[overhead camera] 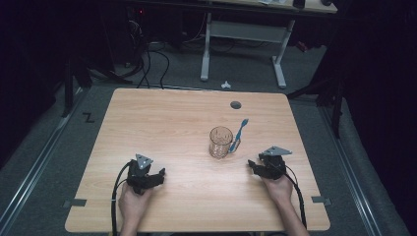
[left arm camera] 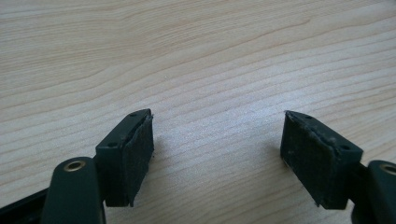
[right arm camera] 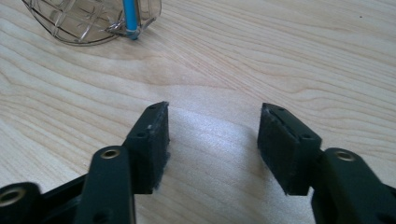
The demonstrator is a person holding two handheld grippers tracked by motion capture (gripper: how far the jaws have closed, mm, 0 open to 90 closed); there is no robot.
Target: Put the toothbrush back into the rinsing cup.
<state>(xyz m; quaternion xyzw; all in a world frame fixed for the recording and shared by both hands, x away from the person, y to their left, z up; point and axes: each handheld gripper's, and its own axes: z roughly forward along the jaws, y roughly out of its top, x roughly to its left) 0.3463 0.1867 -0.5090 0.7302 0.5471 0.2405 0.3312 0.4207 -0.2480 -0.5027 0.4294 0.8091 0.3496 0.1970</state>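
Cup [overhead camera: 221,142] mid-table, clear of edges, right tongs [overhead camera: 253,166] near, agape, empty

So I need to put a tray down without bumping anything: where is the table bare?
The whole far-left half of the table is bare, as is the strip between the left gripper and right gripper. It is crowded only right of centre, around the glass mug and blue toothbrush.

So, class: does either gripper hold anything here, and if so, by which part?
Nothing is held. The left gripper and right gripper both stand open over bare table, apart from the cup and toothbrush.
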